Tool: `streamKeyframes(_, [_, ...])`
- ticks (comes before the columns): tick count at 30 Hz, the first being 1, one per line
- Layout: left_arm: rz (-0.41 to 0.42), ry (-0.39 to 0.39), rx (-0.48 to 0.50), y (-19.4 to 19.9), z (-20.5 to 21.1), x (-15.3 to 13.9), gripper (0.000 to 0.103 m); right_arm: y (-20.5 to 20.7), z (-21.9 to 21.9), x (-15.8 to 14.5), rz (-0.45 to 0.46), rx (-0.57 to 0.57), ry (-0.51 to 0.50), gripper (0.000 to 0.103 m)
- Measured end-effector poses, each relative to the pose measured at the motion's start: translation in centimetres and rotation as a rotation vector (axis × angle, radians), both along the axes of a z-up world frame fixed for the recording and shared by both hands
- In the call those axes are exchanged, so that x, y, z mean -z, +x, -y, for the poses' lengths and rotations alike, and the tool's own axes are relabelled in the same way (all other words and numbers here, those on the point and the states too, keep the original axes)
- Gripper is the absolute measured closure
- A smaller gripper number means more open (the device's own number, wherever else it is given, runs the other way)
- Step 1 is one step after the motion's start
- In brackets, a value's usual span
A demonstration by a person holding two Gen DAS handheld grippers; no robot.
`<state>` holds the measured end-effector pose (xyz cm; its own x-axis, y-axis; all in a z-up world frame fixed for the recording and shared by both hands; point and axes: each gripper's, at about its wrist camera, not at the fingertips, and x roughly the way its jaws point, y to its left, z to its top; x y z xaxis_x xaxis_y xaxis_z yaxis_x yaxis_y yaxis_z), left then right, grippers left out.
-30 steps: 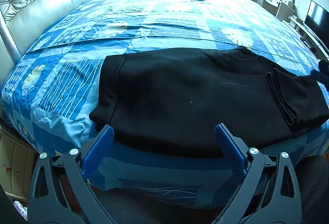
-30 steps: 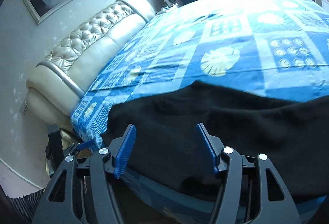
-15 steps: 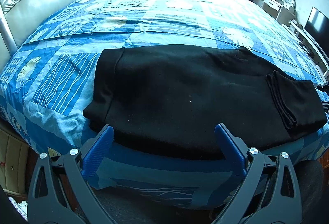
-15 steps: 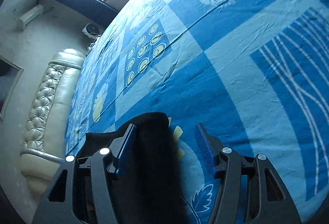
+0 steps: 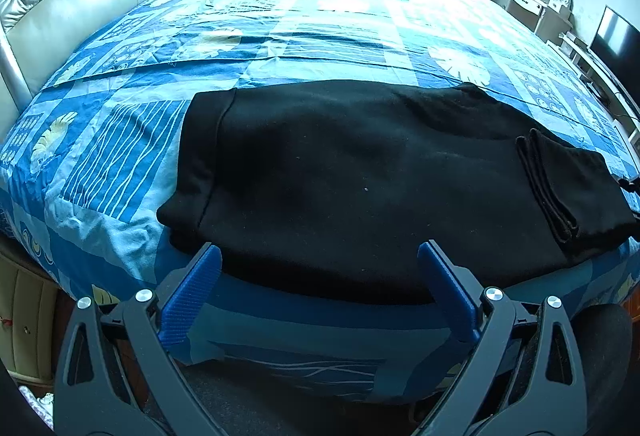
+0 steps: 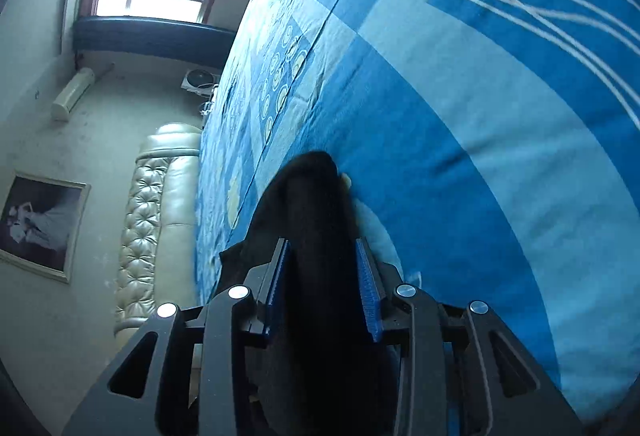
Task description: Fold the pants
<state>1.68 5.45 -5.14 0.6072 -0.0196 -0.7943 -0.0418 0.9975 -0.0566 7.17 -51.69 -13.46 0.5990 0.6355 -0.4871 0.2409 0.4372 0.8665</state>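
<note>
Black pants (image 5: 360, 180) flat on blue bedspread (image 5: 280, 36) — left gripper (image 5: 318, 288) wide, empty; right gripper (image 6: 322, 288) closing narrow around pants' folded end.

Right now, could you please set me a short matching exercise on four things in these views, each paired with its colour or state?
Things:
1. pants
2. bedspread
3. left gripper
4. right gripper

Descriptions:
A. blue patterned
B. jaws wide apart, nothing between them
C. black, lying flat on the bed
D. jaws closing around black fabric

Pairs: 1-C, 2-A, 3-B, 4-D
</note>
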Motion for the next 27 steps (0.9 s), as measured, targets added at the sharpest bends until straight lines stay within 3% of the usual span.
streamKeyframes(3, [-0.001, -0.005, 0.003, 0.0, 0.1, -0.1, 0.004, -2.7, 0.0, 0.5, 0.007, 0.009, 0.070, 0.066])
streamKeyframes(7, [0.002, -0.001, 0.009, 0.0, 0.2, -0.2, 0.004, -4.8, -0.6, 1.0, -0.001, 0.000, 0.092, 0.063])
streamKeyframes(8, [0.003, 0.000, 0.010, 0.0, 0.2, -0.2, 0.004, -5.0, -1.0, 0.9, -0.002, 0.004, 0.070, 0.064])
streamKeyframes(10, [0.003, 0.000, 0.009, -0.1, 0.2, -0.1, 0.004, -4.7, -1.7, 0.9, -0.019, 0.010, -0.012, 0.075])
streamKeyframes(12, [-0.001, 0.002, 0.006, 0.0, 0.2, -0.1, 0.004, -4.5, -2.3, 0.9, -0.032, 0.015, -0.089, 0.078])
streamKeyframes(16, [-0.004, 0.010, 0.009, 0.2, 0.3, 0.1, 0.004, -4.2, -3.2, 0.0, -0.040, 0.024, -0.171, 0.078])
streamKeyframes(18, [0.002, 0.016, 0.013, 0.1, 0.2, 0.0, 0.004, -4.2, -3.2, -1.0, -0.036, 0.032, -0.186, 0.073])
streamKeyframes(20, [0.009, 0.023, 0.011, 0.0, -0.1, -0.1, 0.004, -5.0, -3.1, -2.7, -0.026, 0.074, -0.270, 0.072])
streamKeyframes(23, [0.025, -0.002, -0.002, -0.1, -0.9, -0.7, 0.004, -6.0, -4.6, -7.0, 0.028, 0.149, -0.499, 0.071])
streamKeyframes(25, [0.036, -0.033, -0.010, 0.0, -1.5, -1.1, 0.004, -5.7, -7.2, -9.3, 0.111, 0.105, -0.507, 0.071])
streamKeyframes(27, [0.037, -0.068, -0.022, 0.1, -2.1, -1.3, 0.004, -4.6, -10.7, -10.2, 0.173, -0.019, -0.462, 0.071])
